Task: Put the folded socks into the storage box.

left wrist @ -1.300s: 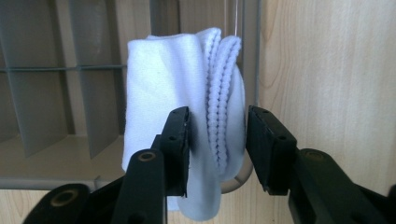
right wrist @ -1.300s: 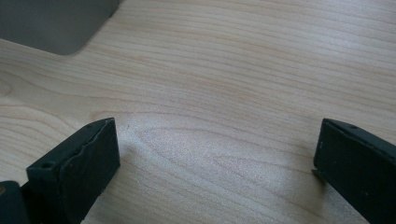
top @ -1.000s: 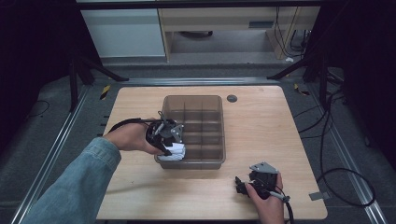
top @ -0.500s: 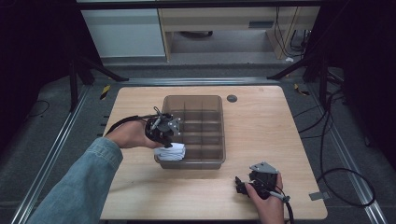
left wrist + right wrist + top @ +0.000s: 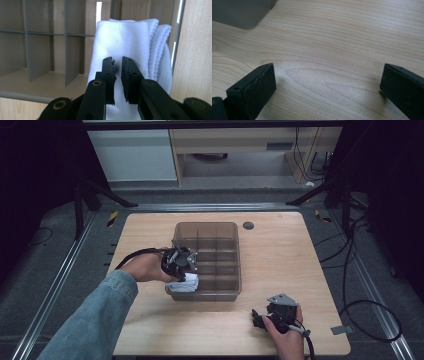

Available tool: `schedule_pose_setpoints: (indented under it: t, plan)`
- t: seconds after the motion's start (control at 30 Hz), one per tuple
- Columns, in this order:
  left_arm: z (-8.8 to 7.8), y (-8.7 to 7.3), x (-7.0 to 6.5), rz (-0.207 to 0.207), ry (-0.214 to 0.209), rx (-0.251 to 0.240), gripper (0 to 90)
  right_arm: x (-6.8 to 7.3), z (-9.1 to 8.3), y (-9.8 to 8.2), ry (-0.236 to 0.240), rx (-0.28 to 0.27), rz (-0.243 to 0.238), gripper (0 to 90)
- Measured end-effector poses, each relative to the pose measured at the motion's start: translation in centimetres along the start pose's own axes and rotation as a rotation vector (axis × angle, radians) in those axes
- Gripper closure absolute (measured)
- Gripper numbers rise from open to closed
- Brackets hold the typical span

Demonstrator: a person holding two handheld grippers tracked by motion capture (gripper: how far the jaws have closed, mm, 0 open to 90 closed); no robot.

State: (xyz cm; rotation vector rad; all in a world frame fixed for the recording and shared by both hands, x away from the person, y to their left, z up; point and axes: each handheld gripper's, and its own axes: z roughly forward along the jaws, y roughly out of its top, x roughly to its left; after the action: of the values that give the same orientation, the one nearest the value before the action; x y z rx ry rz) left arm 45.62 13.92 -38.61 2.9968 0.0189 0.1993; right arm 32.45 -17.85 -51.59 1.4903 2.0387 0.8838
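Note:
A folded white cloth stands in the near left compartment of a grey see-through divided bin. My left gripper reaches over the bin's left wall. Its jaws have just been closing and now stand almost together, pinching a fold of the cloth. Near the table's front edge my right gripper rests low over bare wood, open wide with nothing between its fingers. A corner of the bin is in the right gripper view at the upper left.
The bin sits mid-table on a light wooden table. A small dark round disc lies behind the bin's right corner. Cables and stand legs lie on the dark floor to the right.
My left hand has sunk a little toward the bin's near left corner, lowering the white cloth into the compartment. The right hand has stayed put.

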Motion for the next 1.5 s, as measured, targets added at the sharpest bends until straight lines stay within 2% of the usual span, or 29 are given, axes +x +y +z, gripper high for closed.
schedule_pose_setpoints:
  t: [0.1,0.17,0.33,0.87,1.07,1.27,1.5]
  plan:
    - [0.6,0.0,-0.1,0.004,-0.007,0.007,81.5,0.0,0.0,0.0,0.0,0.0,0.0,0.6]
    - [1.2,-0.4,-0.3,-0.013,-0.017,-0.001,84.0,0.0,0.0,0.0,0.0,0.0,0.0,0.6]
    - [1.5,-0.7,-0.4,-0.022,-0.02,-0.01,86.6,0.0,0.0,0.0,0.0,0.0,0.0,0.6]
    - [3.3,-0.4,-1.2,-0.018,-0.031,0.068,89.6,0.0,0.0,0.0,0.0,0.0,-0.001,0.6]
    - [3.8,-0.7,-1.2,-0.033,-0.044,0.049,89.7,0.0,0.0,0.0,0.002,0.001,0.003,0.6]
    - [4.7,-0.8,-1.4,-0.026,-0.052,0.068,89.7,0.0,0.0,0.0,0.002,0.001,0.003,0.6]
    - [4.4,-0.9,-1.3,-0.023,-0.059,0.053,89.6,0.0,0.0,0.0,0.003,0.001,0.003,0.6]
